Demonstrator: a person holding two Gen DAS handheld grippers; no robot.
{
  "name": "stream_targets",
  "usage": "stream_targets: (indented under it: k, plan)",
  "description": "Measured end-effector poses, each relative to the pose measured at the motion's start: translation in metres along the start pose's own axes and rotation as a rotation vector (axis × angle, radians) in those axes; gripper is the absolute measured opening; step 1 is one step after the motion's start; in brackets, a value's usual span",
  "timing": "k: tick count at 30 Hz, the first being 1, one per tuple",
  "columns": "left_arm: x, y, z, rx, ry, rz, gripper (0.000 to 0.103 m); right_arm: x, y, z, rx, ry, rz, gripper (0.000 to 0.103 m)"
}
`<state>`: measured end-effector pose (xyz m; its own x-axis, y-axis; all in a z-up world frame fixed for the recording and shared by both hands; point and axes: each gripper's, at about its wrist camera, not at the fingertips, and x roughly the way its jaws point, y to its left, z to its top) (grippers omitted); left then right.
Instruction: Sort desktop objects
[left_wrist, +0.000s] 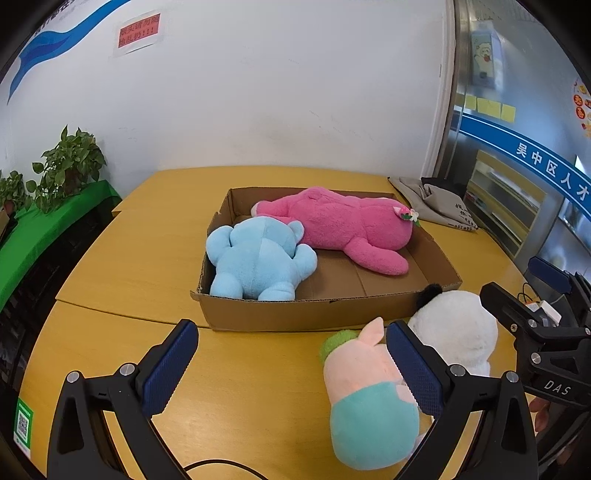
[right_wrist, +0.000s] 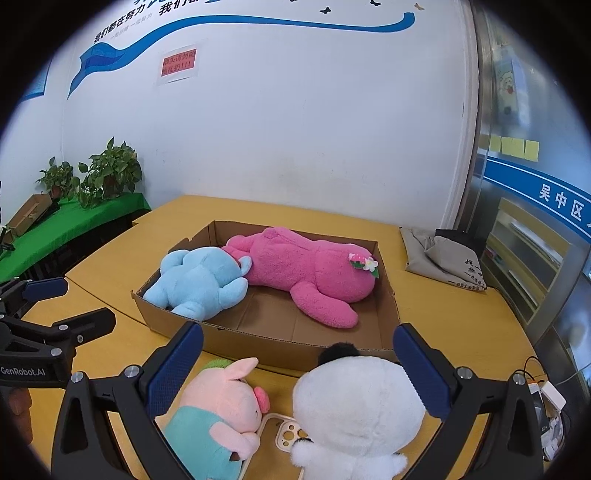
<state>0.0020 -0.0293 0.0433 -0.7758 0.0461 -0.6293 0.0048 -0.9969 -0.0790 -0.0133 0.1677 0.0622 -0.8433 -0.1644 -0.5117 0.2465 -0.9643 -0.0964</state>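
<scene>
While both pairs of fingers stand spread wide with nothing between them, the right gripper (right_wrist: 297, 365) hangs over the white plush (right_wrist: 360, 413), its blue pads (right_wrist: 177, 365) flanking that toy and the pink pig plush (right_wrist: 221, 410) lying just beside it; the left gripper (left_wrist: 293, 363) hovers to the pig's left, one pad close against the pig's back. Two toys, the blue plush (left_wrist: 258, 258) and the magenta plush (left_wrist: 340, 229), already lie in the cardboard box (left_wrist: 314, 314), touching each other, so the sorting looks about half done, and the step in hand seems to be reaching for one of the two left outside, which sit on the table against the box's near wall. The next move likely calls for lowering the right fingers around the white toy's soft body and closing gently; a cream phone case (right_wrist: 284, 432) lies partly under it and should stay put. Beyond, the yellow wooden table (left_wrist: 140, 236) also bears a grey cloth bag (left_wrist: 436, 203) at its far corner, against a white wall, with potted plants (left_wrist: 66, 162) on a green-covered shelf to the left
</scene>
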Motion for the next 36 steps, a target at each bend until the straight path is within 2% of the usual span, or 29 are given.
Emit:
stream_targets:
  k: [16,36]
  plan:
    - [0.01,0.002,0.0,-0.005,0.011,-0.004,0.103,0.013,0.003,-0.002,0.004,0.034,0.002,0.103]
    - [0.023,0.003,-0.006,-0.012,0.047,-0.063,0.103,0.019,0.001,-0.004,-0.005,0.051,-0.007,0.103]
